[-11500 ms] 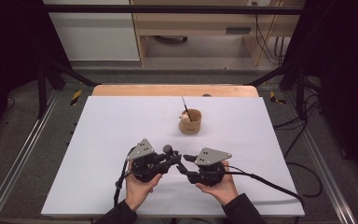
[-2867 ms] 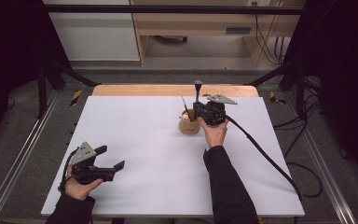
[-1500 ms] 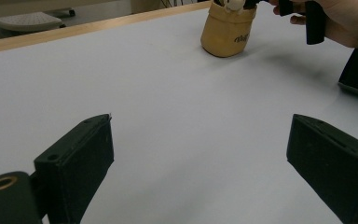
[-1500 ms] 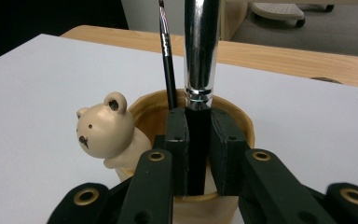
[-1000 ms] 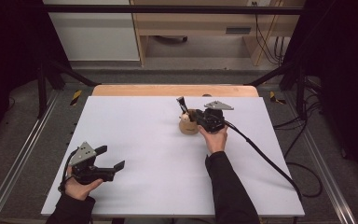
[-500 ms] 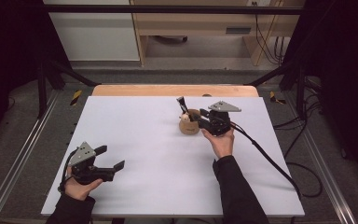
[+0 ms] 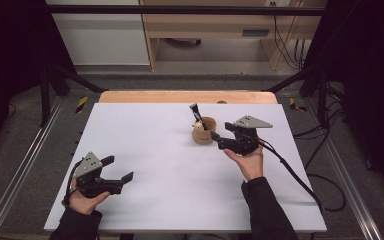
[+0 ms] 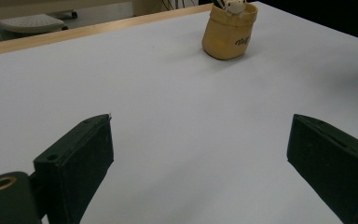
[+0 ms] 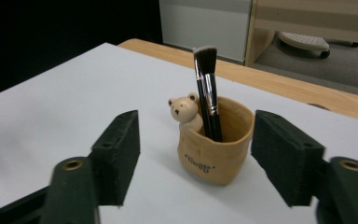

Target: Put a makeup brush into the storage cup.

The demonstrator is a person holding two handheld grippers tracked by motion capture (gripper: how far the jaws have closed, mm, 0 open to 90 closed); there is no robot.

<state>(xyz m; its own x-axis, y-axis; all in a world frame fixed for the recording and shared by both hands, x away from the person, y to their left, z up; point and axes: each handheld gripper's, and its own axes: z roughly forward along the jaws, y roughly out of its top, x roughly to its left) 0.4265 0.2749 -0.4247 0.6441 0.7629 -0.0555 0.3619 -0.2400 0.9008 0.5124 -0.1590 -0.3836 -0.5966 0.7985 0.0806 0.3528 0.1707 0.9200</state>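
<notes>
where the tan cup (image 7: 203, 131) stands, a little right of the middle and toward the far edge of the white tabletop (image 7: 170, 165), it sits upright with a black-handled makeup brush (image 7: 198, 116) leaning inside it, bristles up and tilted toward the far left. in the right gripper view the cup (image 9: 216, 140) shows dark lettering on its front wall, the brush (image 9: 208, 93) rests against its inner side with the dark, pale-tipped bristles at the top, and a small cream bear figure (image 9: 185, 112) peeks over the rim on the left, touching the cup. in the left gripper view the cup (image 8: 229, 30) appears far off near the top, with the bear's head (image 8: 235, 5) just above its rim.

the right gripper (image 7: 222, 140) lies just beside the cup on its right, held from below by the person's right hand (image 7: 247, 162), with a grey three-cornered plate on top and a cable trailing off toward the near right corner. its jaws are spread wide; in its own view the cup stands between them but farther out, and neither jaw touches it.

the left gripper (image 7: 120, 170) is well apart from the cup, near the near left corner of the tabletop, held in the left hand (image 7: 85, 200). its jaws are also spread wide, with bare tabletop between them.

a wooden strip (image 7: 185, 96) runs along the far edge of the tabletop.
</notes>
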